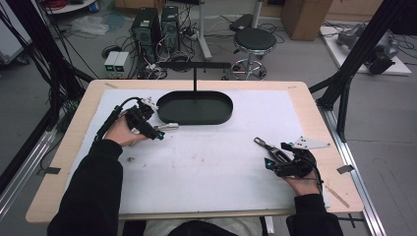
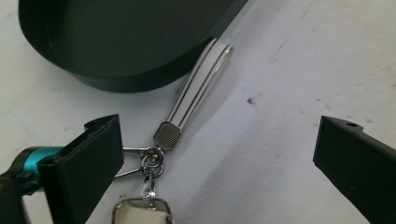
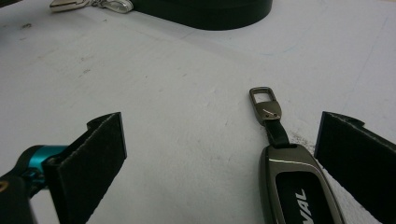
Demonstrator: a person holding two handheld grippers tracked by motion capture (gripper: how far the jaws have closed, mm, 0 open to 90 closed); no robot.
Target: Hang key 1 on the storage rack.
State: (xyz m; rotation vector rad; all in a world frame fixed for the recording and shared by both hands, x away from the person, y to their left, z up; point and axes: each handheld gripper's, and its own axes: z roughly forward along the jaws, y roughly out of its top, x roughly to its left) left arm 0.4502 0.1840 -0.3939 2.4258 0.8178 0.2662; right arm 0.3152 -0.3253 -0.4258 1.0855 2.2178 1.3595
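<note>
White mat covers most of the wooden table. Black oval tray sits on the mat toward 12 o'clock from table centre, a thin black T-stand rising from its far rim. Person's left hand at roughly 10 o'clock holds the left gripper, which points toward 3 o'clock, just short of the tray's near-left edge. In the left gripper view its jaws stand wide apart, grasping nothing; between them lies a silver key fob, strap end touching the tray wall at 12 o'clock, its mesh-patterned clasp joined to a ring and clip near the left jaw, and a second metal piece at 6 o'clock. Right hand at about 4 o'clock holds the right gripper, aimed toward 10 o'clock. Its jaws are likewise spread, empty. A dark car-key case with a short strap and metal buckle lies flat on the mat between them, close to the right jaw, buckle pointing to 12 o'clock.
</note>
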